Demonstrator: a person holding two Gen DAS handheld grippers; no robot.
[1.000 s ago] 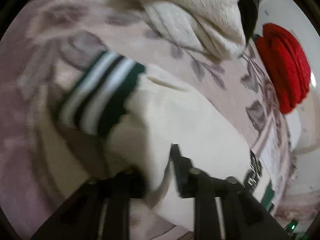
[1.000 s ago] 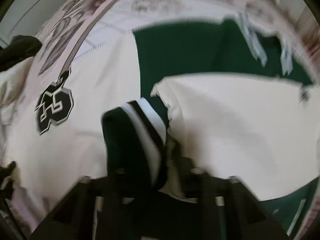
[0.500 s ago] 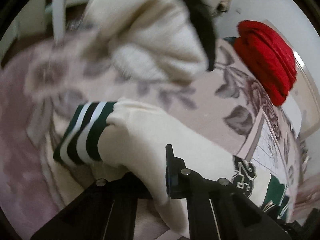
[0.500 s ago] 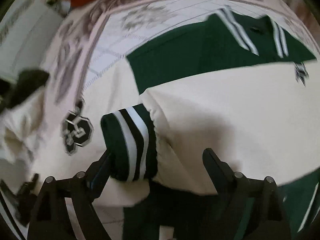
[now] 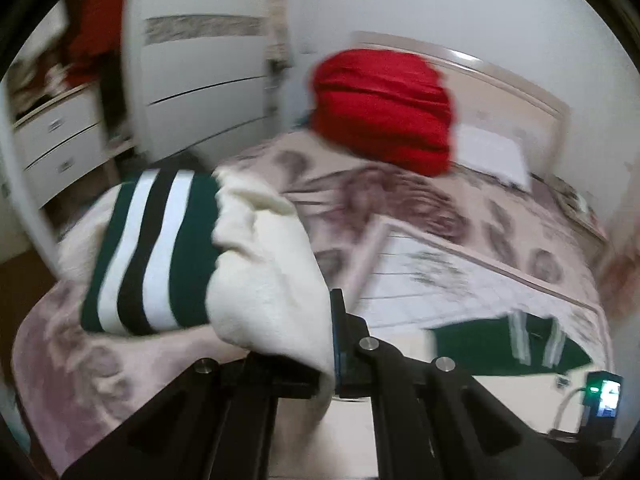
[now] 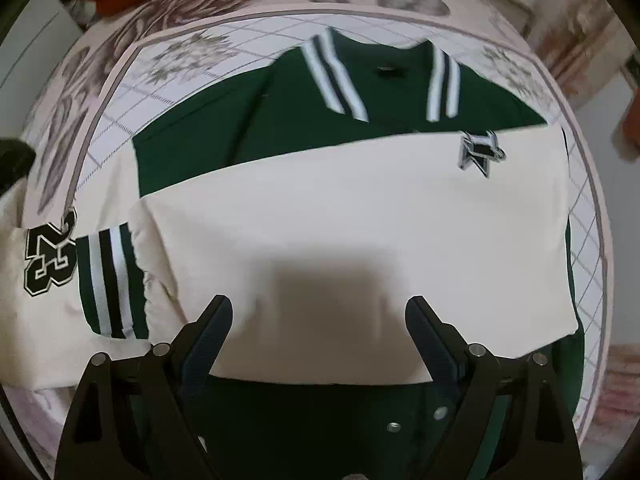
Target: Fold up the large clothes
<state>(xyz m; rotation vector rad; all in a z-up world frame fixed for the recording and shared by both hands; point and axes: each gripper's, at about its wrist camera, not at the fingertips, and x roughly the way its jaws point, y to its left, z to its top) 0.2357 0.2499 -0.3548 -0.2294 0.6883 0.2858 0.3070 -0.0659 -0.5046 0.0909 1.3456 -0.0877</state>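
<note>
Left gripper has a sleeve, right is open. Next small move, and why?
Probably carry the left gripper across and lay its cream sleeve over the jacket body. It is shut on that sleeve, lifted off the bedspread; the other sleeve already lies folded across, and the right gripper is open, holding nothing.

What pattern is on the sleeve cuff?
Dark green with white and black stripes on the cuff; clearest in the left wrist view.
</note>
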